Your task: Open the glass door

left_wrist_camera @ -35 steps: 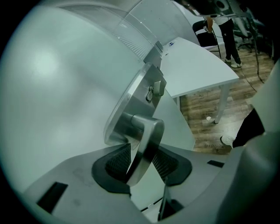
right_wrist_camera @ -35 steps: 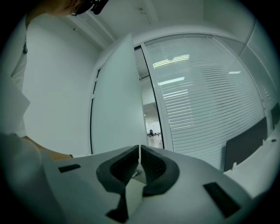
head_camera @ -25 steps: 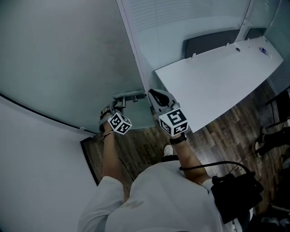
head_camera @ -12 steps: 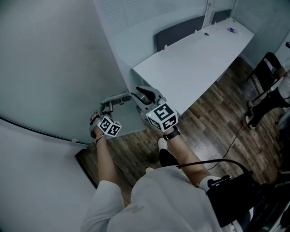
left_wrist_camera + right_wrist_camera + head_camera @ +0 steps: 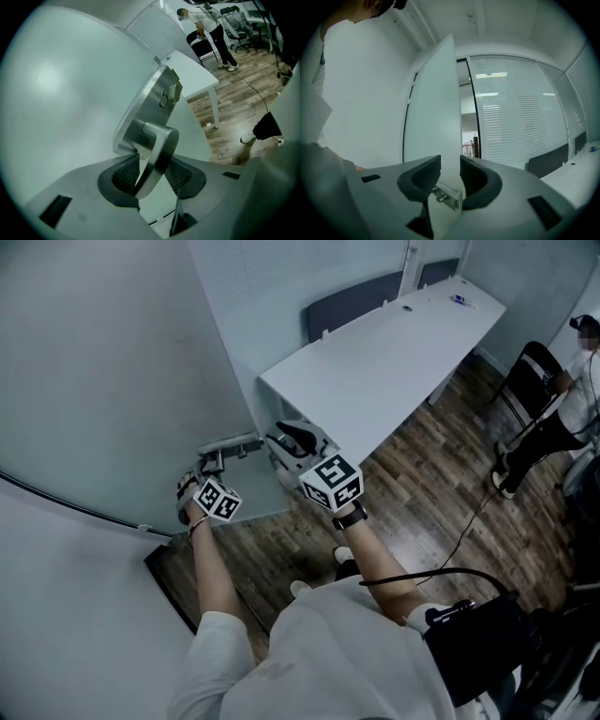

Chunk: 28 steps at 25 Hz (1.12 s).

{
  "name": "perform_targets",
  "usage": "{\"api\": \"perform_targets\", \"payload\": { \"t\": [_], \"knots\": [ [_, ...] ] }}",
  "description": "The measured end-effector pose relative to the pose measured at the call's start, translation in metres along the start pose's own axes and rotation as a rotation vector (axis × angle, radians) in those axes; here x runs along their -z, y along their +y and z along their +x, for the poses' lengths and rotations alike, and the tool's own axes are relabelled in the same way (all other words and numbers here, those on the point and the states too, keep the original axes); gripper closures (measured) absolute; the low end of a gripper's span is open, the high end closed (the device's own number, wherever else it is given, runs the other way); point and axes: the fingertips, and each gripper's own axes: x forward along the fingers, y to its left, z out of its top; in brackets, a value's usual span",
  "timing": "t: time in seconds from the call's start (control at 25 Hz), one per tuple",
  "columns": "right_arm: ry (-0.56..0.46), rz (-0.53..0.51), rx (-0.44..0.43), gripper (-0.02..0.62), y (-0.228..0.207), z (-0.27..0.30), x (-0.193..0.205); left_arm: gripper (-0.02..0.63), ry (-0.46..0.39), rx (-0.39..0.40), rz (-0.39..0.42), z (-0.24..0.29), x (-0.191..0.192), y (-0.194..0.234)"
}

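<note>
The frosted glass door (image 5: 112,362) stands partly swung, its edge beside the white table. My left gripper (image 5: 208,463) is shut on the door's metal lever handle (image 5: 230,444). In the left gripper view the lever (image 5: 157,154) lies pinched between both pads, below the steel lock plate (image 5: 145,108). My right gripper (image 5: 281,442) is at the door's edge on the other side. Its jaws are opening, and the door edge (image 5: 436,117) with a small latch plate (image 5: 447,197) stands between the pads, untouched.
A long white table (image 5: 375,362) stands just behind the door edge, with dark chairs (image 5: 352,301) at its far side. A person (image 5: 572,381) and a black chair (image 5: 530,371) are at the far right. Wood floor (image 5: 422,493) and a cable (image 5: 469,521) lie below.
Both grippers and the door edge have drifted left in the head view. The view has turned, so that more floor and a person now show at the right.
</note>
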Motion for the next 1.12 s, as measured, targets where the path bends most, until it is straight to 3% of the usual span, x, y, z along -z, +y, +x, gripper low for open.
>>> {"api": "perform_targets", "payload": {
  "t": [0.24, 0.52, 1.12],
  "knots": [
    [-0.022, 0.022, -0.083, 0.488, -0.006, 0.002, -0.001, 0.468, 0.062, 0.006, -0.009, -0.012, 0.017, -0.014],
    [-0.029, 0.002, -0.266, 0.488, 0.000, -0.011, 0.003, 0.453, 0.087, -0.041, -0.050, -0.031, 0.025, -0.024],
    [-0.049, -0.027, -0.517, 0.488, 0.037, -0.026, 0.004, 0.434, 0.073, -0.130, -0.100, -0.077, 0.046, -0.052]
  ]
}}
